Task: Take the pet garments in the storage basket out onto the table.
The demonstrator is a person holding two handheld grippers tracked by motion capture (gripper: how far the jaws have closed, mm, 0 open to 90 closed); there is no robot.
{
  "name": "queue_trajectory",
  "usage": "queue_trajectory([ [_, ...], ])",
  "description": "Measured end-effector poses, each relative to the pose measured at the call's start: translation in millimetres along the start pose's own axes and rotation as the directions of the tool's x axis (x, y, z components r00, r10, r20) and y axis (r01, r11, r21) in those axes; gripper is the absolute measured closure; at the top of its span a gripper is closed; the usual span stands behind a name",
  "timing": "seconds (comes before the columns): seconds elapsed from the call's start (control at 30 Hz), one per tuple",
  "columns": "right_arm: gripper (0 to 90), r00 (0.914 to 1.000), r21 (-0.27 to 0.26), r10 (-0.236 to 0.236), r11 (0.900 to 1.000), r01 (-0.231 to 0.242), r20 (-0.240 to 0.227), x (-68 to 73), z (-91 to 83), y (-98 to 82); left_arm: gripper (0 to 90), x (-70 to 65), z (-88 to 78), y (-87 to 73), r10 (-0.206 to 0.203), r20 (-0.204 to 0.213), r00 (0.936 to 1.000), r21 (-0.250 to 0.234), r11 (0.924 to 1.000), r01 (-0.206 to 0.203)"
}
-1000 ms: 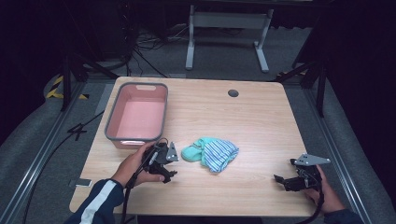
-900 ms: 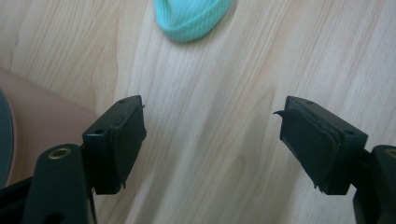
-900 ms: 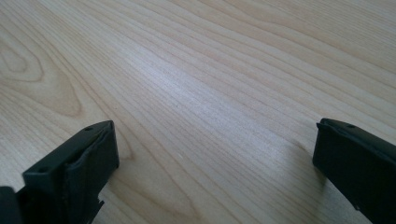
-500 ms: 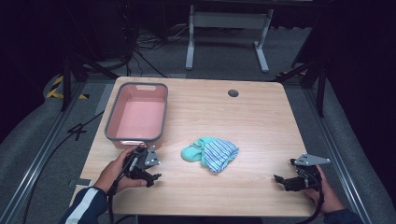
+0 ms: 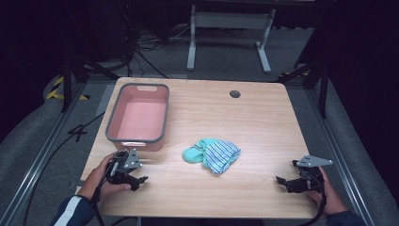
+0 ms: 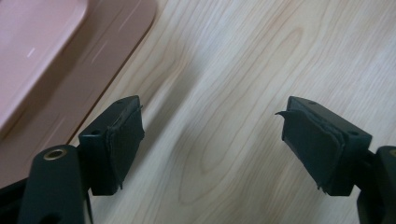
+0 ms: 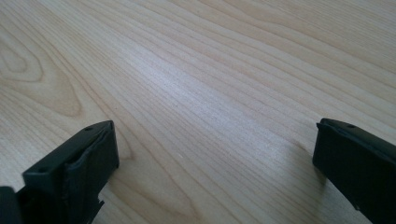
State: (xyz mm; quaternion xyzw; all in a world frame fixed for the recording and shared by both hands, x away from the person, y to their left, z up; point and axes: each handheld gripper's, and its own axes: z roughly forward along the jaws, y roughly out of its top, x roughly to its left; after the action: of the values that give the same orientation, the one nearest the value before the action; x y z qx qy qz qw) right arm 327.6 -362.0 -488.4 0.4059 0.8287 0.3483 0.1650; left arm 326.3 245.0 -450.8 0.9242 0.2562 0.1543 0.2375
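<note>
1. In the high view we see a light wooden table (image 5: 263, 122) with a pink tub (image 5: 139, 118), grey along its rim, standing at its left rear part. A bundle of cloth (image 5: 214, 154), mint green with a blue-striped piece on its right, lies near the middle of the table, a little toward the front, apart from the tub and from both tools. A small dark round hole (image 5: 235, 94) sits near the far edge.

2. In the same view our left gripper (image 5: 136, 180) rests at the front left of the table, just in front of the tub's near wall, held by the left hand (image 5: 101, 176). Our right gripper (image 5: 281, 181) sits at the front right, held by the right hand (image 5: 324, 195), well apart from the cloth.

3. In the left gripper view we see the left gripper's (image 6: 212, 140) jaws spread wide with nothing between them, above bare wood. The corner of the pink tub (image 6: 56, 51) lies at the upper left, near the left jaw.

4. In the right gripper view the right gripper's (image 7: 215, 154) jaws also stand wide apart and empty, with plain wood grain of the table (image 7: 210, 70) beyond them.
</note>
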Motion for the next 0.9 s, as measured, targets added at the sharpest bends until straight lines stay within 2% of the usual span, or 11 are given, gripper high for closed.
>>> queue_trajectory([
  [0.17,0.6,1.0000,0.000,0.000,1.000,0.000,0.000,0.0,0.0,0.0,20.6,6.6,-3.1,-19.6,-0.071,0.010,0.9974,-0.049,0.9962,0.071],
  [0.23,0.6,1.0000,0.000,0.000,1.000,0.000,0.000,0.0,0.0,0.0,20.6,8.4,-4.5,-29.2,-0.113,0.025,0.9933,-0.086,0.9897,0.115],
  [0.37,0.6,1.0000,0.000,0.000,1.000,0.000,0.000,0.0,0.0,0.0,20.3,10.6,-4.9,-43.4,-0.140,0.038,0.9894,-0.084,0.9861,0.143],
  [0.47,0.6,1.0000,0.000,0.000,1.000,0.000,0.000,0.0,0.0,0.0,19.7,16.4,-5.0,-60.1,-0.207,0.086,0.9745,-0.120,0.9688,0.217],
  [0.53,0.6,1.0000,0.000,0.000,1.000,0.000,0.000,0.0,0.0,0.0,19.2,19.5,-5.8,-73.3,-0.229,0.115,0.9667,-0.195,0.9490,0.248],
  [0.57,0.6,1.0000,0.000,0.000,1.000,0.000,-0.001,0.0,0.0,0.0,18.9,20.5,-6.4,-76.6,-0.253,0.119,0.9601,-0.211,0.9383,0.274],
  [0.63,0.6,1.0000,0.000,0.000,1.000,0.000,-0.001,0.0,0.0,0.0,18.9,23.2,-8.1,-79.7,-0.282,0.093,0.9550,-0.210,0.9319,0.295],
  [0.7,0.6,1.0000,0.000,-0.001,1.000,0.001,-0.001,-0.2,0.0,0.0,18.9,20.6,-7.8,-78.9,-0.285,0.056,0.9569,-0.205,0.9348,0.290],
  [0.73,0.6,1.0000,0.000,-0.002,1.000,0.002,-0.002,-0.2,0.0,0.0,18.7,18.4,-7.2,-77.5,-0.264,0.035,0.9639,-0.193,0.9447,0.265],
  [0.8,0.6,1.0000,0.000,-0.003,1.000,0.003,-0.003,-0.3,0.0,0.0,15.4,18.7,-6.5,-75.7,-0.234,0.033,0.9718,-0.186,0.9538,0.236],
  [0.9,0.6,1.0000,0.000,-0.003,1.000,0.003,-0.002,-0.3,0.0,0.0,14.9,17.9,-5.6,-75.5,-0.244,0.040,0.9689,-0.190,0.9501,0.247],
])
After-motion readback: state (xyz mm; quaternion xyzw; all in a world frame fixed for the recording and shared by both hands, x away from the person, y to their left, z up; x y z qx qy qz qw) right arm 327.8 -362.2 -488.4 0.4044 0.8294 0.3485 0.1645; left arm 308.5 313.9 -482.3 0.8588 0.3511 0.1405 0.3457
